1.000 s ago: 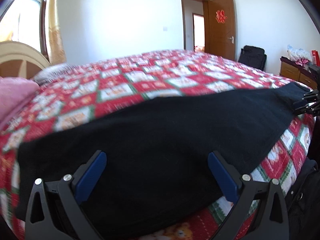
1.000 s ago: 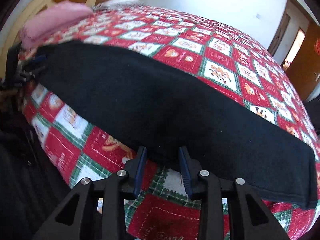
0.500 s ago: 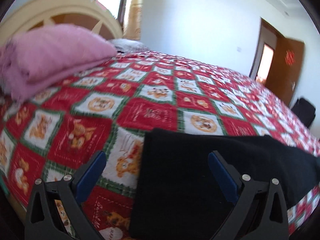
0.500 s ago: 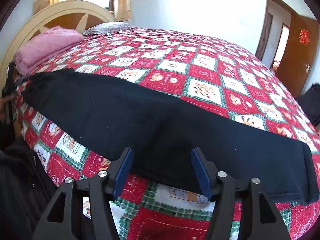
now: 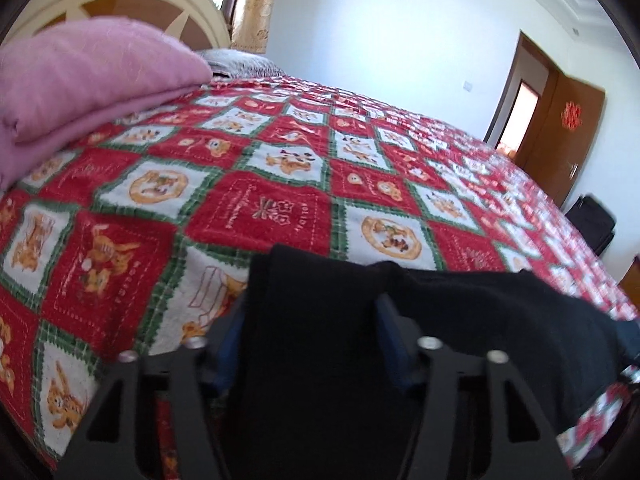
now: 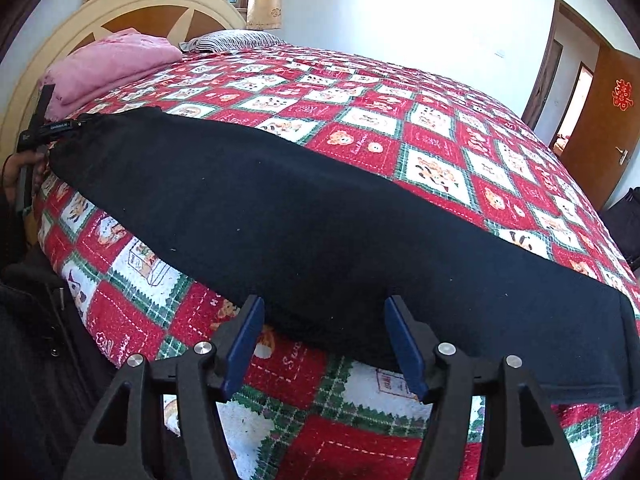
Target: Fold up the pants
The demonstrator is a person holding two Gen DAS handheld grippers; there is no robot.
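Note:
The black pants [image 6: 320, 216] lie folded lengthwise in a long strip along the near edge of the red patterned bed. My left gripper [image 5: 312, 332] is at the pants' left end [image 5: 320, 320]; the black cloth fills the gap between its blue pads, which have narrowed around it. It also shows far left in the right wrist view [image 6: 52, 128], at the pants' end. My right gripper [image 6: 324, 336] is open, its pads straddling the near edge of the pants near the middle, with no grip on the cloth.
The bed's red, white and green quilt [image 6: 400, 112] spreads beyond the pants. A folded pink blanket [image 5: 80, 76] and a striped pillow [image 6: 232, 40] lie by the cream headboard [image 6: 132, 8]. A brown door [image 6: 600, 108] stands at right.
My left gripper swung to the pants' left end and its pads have closed in on the cloth. My right gripper opened wider and stayed at the near edge.

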